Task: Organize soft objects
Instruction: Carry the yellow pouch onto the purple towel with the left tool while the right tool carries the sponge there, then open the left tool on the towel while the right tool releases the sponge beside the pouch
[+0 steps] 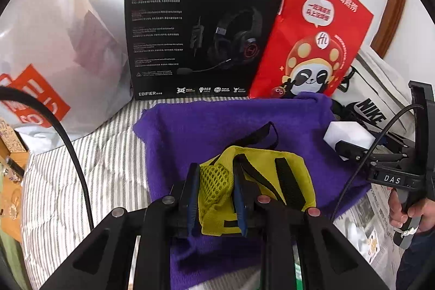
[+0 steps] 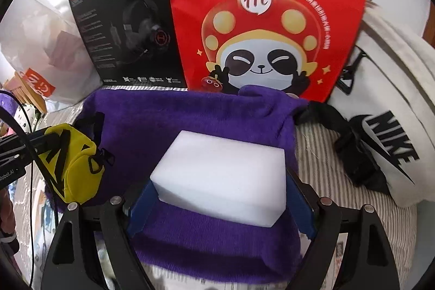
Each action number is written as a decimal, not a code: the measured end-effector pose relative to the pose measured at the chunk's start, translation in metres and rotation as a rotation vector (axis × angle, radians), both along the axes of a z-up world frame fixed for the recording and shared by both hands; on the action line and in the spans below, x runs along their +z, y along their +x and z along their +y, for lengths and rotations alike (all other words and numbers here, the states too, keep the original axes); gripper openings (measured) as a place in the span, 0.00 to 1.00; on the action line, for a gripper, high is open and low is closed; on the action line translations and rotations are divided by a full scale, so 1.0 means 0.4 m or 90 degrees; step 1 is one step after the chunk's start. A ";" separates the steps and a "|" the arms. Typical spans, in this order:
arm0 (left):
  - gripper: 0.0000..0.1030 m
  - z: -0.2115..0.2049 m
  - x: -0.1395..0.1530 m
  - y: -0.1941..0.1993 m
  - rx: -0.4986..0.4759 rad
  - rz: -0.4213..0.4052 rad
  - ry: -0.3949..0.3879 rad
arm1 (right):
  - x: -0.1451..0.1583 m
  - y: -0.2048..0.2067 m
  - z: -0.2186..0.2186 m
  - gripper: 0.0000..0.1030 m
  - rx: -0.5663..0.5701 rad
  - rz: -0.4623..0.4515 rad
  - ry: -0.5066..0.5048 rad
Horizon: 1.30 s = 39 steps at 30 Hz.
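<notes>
**Soft goods, two items in hand, over the purple towel**

Item 1: yellow pouch (image 1: 252,181). Soft fabric, black straps crossing its face, a yellow mesh panel at one end, a thin black cord loop at the far side. Position: over the near middle of the purple towel (image 1: 206,127); whether it rests on the towel or hangs just above cannot be told. Left gripper (image 1: 214,197) has its jaws clamped on the mesh end, the fabric bunched between the blue pads.

Item 2: white foam block (image 2: 220,178). Plain, rectangular, matte, edges clean. Position: above the towel's centre as the right wrist view shows it, to the right of the pouch. Right gripper (image 2: 220,211) holds it, jaws closed against its two short sides, the block visibly undented.

Handling, as judged:
- Pouch: the grip takes only one end, so the rest will sag and swing; lower it straight onto the towel, let the body settle, then release
- Block: light squeeze is enough; more will crush the foam and it may spring out sideways
- Set the two beside one another on the towel, not overlapping

Behind the towel: black headset box (image 1: 195,26), red paper bag (image 1: 312,40); to the towel's right, white Nike bag (image 2: 386,127). All lie on the striped bed (image 1: 108,154)
</notes>
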<state>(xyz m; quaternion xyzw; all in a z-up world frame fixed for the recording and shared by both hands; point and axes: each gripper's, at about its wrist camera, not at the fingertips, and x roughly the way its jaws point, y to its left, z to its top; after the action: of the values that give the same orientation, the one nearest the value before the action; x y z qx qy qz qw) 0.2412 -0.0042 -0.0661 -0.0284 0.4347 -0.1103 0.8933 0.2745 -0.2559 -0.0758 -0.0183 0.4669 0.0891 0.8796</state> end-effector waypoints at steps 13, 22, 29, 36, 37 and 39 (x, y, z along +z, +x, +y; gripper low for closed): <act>0.22 0.006 -0.066 0.126 0.025 0.023 0.023 | -0.087 0.128 0.034 0.82 0.007 0.028 -0.043; 0.22 0.007 -0.102 0.162 0.034 0.043 0.042 | -0.126 0.165 0.042 0.82 0.010 0.045 -0.056; 0.22 0.009 -0.127 0.169 0.040 0.060 0.046 | -0.143 0.175 0.045 0.82 0.011 0.060 -0.053; 0.24 0.006 -0.134 0.175 0.043 0.068 0.048 | -0.157 0.188 0.047 0.83 0.011 0.076 -0.048; 0.24 0.006 -0.133 0.178 0.046 0.070 0.045 | -0.155 0.188 0.046 0.83 0.012 0.079 -0.050; 0.24 0.009 -0.138 0.178 0.045 0.073 0.040 | -0.157 0.189 0.045 0.83 0.012 0.085 -0.049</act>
<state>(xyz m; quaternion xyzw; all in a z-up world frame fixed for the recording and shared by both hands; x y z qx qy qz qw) 0.3124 -0.0005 -0.1215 -0.0217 0.4872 -0.0631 0.8707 0.3502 -0.2379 -0.1386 -0.0506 0.5274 0.0807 0.8443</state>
